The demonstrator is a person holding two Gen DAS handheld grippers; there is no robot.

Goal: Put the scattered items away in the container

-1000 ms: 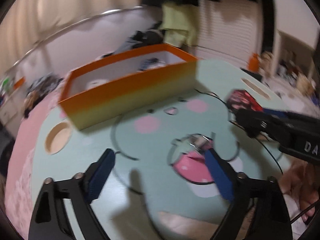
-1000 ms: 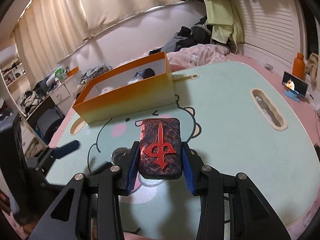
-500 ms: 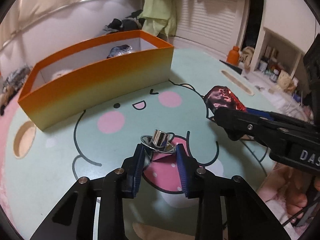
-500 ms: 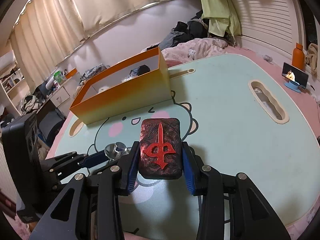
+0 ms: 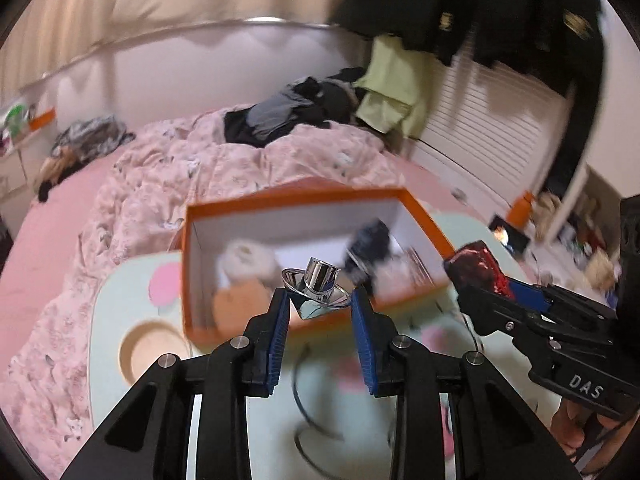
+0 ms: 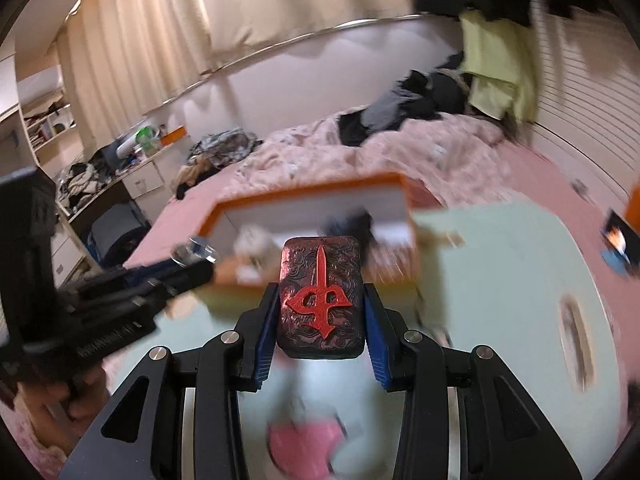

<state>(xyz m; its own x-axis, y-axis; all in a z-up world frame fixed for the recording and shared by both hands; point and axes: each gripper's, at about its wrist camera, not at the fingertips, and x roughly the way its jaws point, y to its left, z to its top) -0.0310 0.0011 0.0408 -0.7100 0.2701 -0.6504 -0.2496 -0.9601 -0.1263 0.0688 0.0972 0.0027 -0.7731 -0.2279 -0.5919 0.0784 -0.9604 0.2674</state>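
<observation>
Just past both tongs sat the box; left tongs pinched a chrome hat, right tongs clamped a tile.

Cream curtains hang above a pale wall. A bed with a pink quilt carries dark clothes. White slatted doors stand right; shelves left.

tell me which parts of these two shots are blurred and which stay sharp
Left wrist view: the left gripper and its shiny metal piece are crisp, while the orange box and its contents smear with motion. Right wrist view: the right gripper and the dark block with a red emblem stay sharp; box, table and bedding streak. Both views bulge with fisheye distortion and have dark corners.
</observation>
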